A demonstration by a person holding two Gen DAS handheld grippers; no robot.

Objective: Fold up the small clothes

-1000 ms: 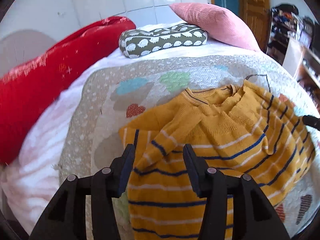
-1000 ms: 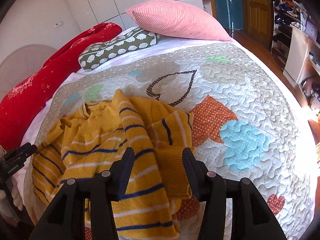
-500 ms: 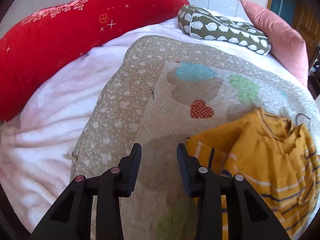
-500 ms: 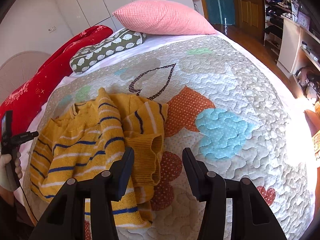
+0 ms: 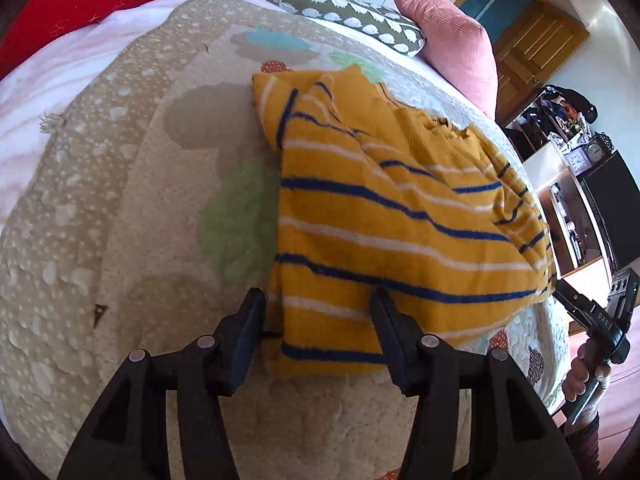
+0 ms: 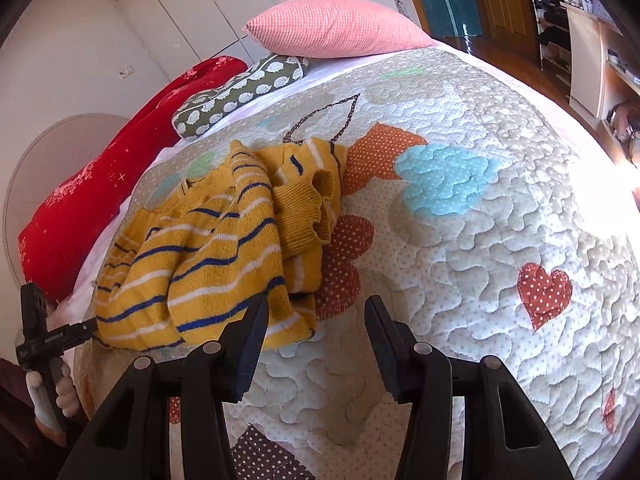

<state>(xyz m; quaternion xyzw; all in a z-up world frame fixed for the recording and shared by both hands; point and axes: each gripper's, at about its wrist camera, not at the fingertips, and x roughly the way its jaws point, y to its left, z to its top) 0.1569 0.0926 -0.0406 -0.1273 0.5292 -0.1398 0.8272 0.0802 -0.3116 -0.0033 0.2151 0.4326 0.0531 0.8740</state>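
A small mustard-yellow sweater (image 5: 380,216) with blue and white stripes lies crumpled on the patchwork quilt (image 5: 120,208). In the right wrist view the sweater (image 6: 208,248) is bunched, with a ribbed cuff on top. My left gripper (image 5: 318,312) is open, with the sweater's near hem lying between its fingers. My right gripper (image 6: 314,320) is open and empty, just right of the sweater's near corner, over bare quilt (image 6: 460,280).
A pink pillow (image 6: 332,26), a green patterned cushion (image 6: 240,92) and a red blanket (image 6: 100,184) lie at the far side of the bed. Shelves and a wooden door (image 5: 536,40) stand to the right, past the bed's edge.
My left gripper has swung back from the bare quilt on the left to the sweater's near hem and opened wider. My right gripper has drawn back and right, off the sweater.
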